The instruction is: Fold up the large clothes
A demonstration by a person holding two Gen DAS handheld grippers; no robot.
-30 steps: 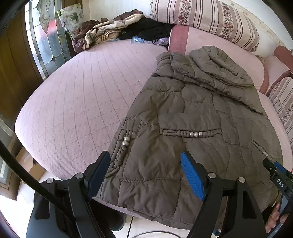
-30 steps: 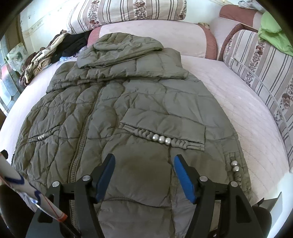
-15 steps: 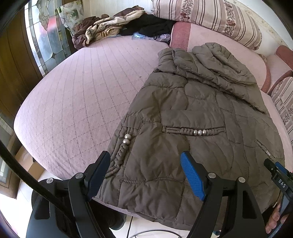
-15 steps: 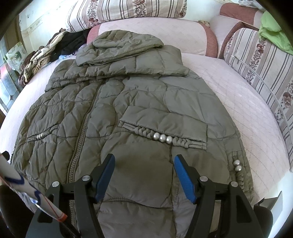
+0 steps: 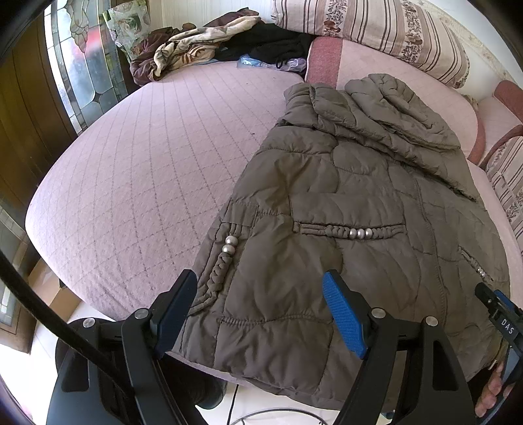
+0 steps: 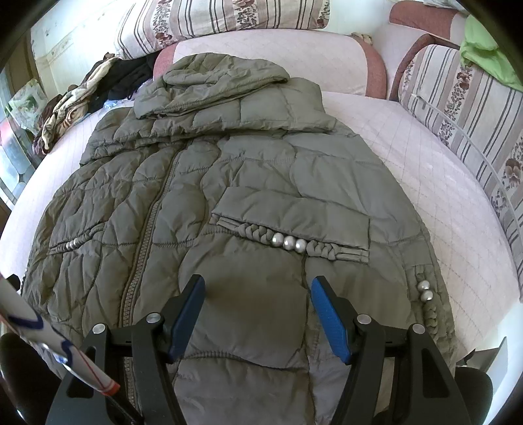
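Olive-brown quilted fabric fills both views: the padded coat (image 6: 248, 202) lies face up and zipped on the pink quilted bed (image 5: 137, 170), hood toward the striped bolster (image 5: 369, 29) at the top of the frame, hem overhanging the near edge at the bottom. Judged from this layout, the coat is spread flat so its sides can be folded inward; no fold is yet made.

In the left wrist view, a heap of other clothes (image 5: 196, 49) sits upper left, well apart from the coat. The left gripper (image 5: 261, 307) hangs at lower centre over the coat's left hem corner, jaws wide apart, holding nothing; contact with the fabric cannot be determined.

In the right wrist view, the right gripper (image 6: 256, 310) stands lower centre above the hem below the beaded pocket trim (image 6: 287, 242), likewise spread wide and empty.
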